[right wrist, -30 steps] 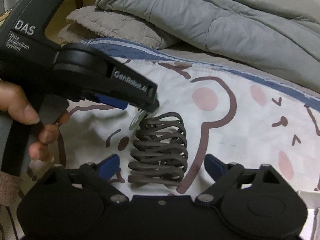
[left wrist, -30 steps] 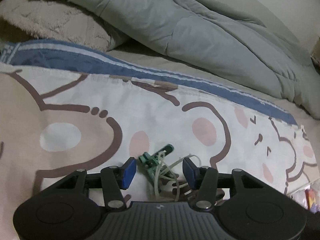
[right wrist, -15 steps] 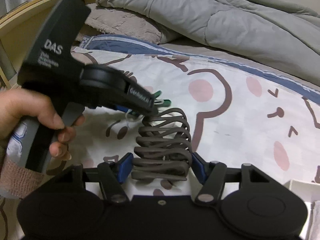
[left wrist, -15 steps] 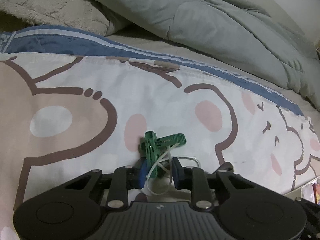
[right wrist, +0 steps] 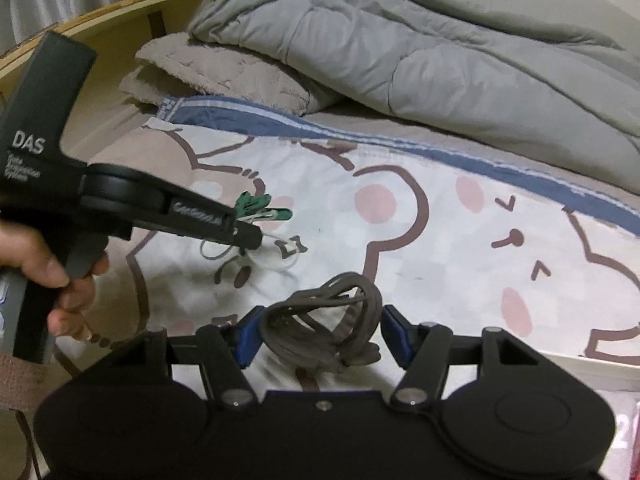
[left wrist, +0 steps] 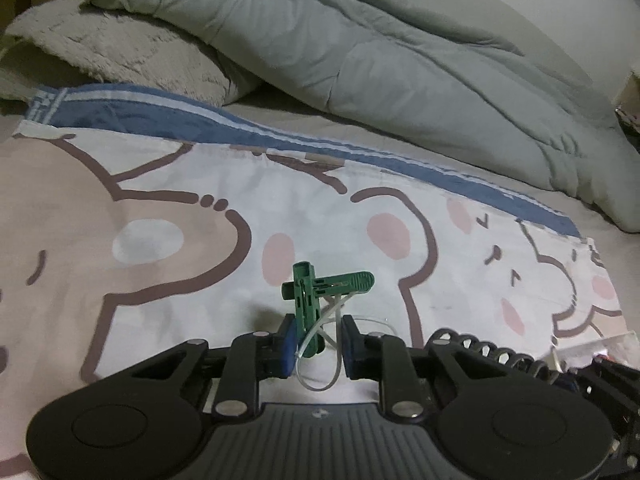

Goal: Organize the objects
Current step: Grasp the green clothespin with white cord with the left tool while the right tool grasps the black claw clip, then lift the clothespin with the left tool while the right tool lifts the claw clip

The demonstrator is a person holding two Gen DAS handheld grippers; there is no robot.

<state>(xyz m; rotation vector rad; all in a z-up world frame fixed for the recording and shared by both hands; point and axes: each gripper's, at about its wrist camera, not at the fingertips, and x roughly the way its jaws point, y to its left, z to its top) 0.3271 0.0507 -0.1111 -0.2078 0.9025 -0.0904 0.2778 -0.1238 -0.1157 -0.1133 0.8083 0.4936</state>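
Observation:
My left gripper (left wrist: 318, 346) is shut on a bundle of green clothes pegs (left wrist: 320, 284) tangled with clear plastic loops, held just above the bear-print sheet (left wrist: 160, 240). In the right wrist view the same left gripper (right wrist: 244, 232) shows at the left, held by a hand (right wrist: 48, 272), with the green pegs (right wrist: 260, 206) sticking out of its tips. My right gripper (right wrist: 322, 336) has its blue pads pressed on both sides of a brown coiled cord (right wrist: 320, 316), which hangs between them above the sheet. The coil's end (left wrist: 488, 350) also shows at the lower right of the left wrist view.
A grey duvet (right wrist: 420, 48) and a plush grey pillow (right wrist: 224, 76) lie across the back of the bed. A wooden bed frame (right wrist: 120, 12) runs along the far left. A white box edge (right wrist: 600, 360) sits at the lower right, by the sheet's corner.
The left jaws closed on the green pegs and raised them off the sheet. The right jaws closed on the brown coil and lifted it; the coil now sags between the pads.

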